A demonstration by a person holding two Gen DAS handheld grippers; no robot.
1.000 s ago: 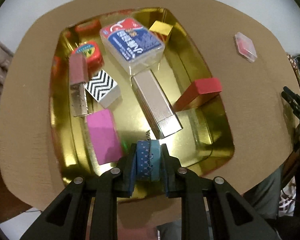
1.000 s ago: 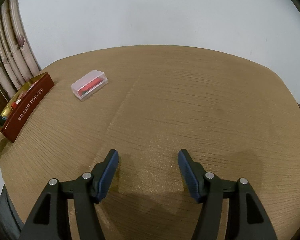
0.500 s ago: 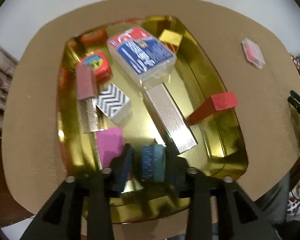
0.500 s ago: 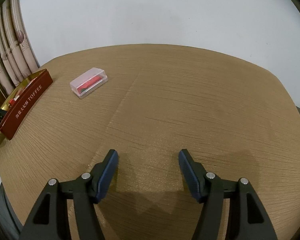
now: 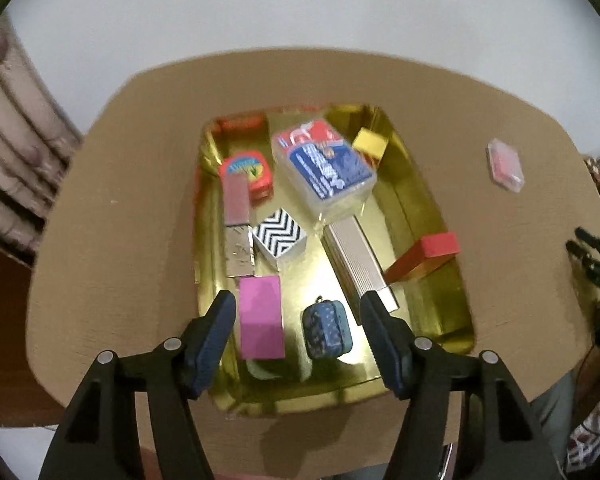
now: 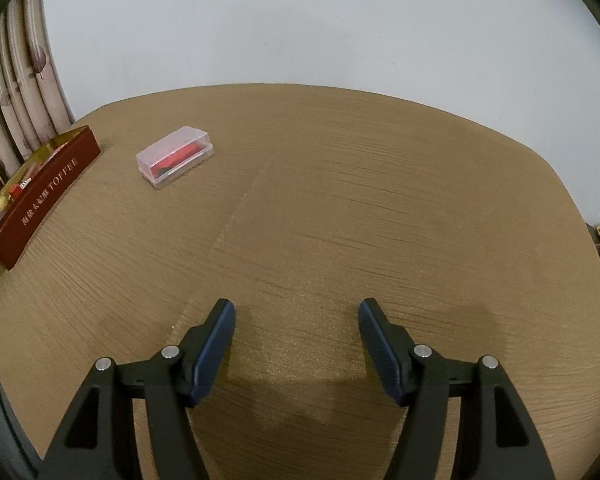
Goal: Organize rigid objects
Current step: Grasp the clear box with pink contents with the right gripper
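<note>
Just let go: blue pouch (image 5: 327, 328) now lying free in tin (image 5: 428, 208) at six o'clock, left gripper (image 5: 296, 320) opening above it, empty. Right gripper (image 6: 296, 326) half-open, empty. Clear case (image 6: 175, 156) left outside, probably next.

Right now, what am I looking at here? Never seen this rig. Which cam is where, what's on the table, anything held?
There is no robot arm: a person carries a hand-held gripper in each hand, each with a fisheye camera looking out along its two fingers.

The left wrist view looks down between the left hand-held gripper into a gold tin on a brown table. Its jaws are opening and hold nothing. Under them in the tin lies a small blue pouch, beside a pink block, a silver box, a zigzag box and a red block.

The right wrist view shows the right hand-held gripper, open and empty over bare table. Further off is a clear case with something red inside, still outside the tin.
</note>
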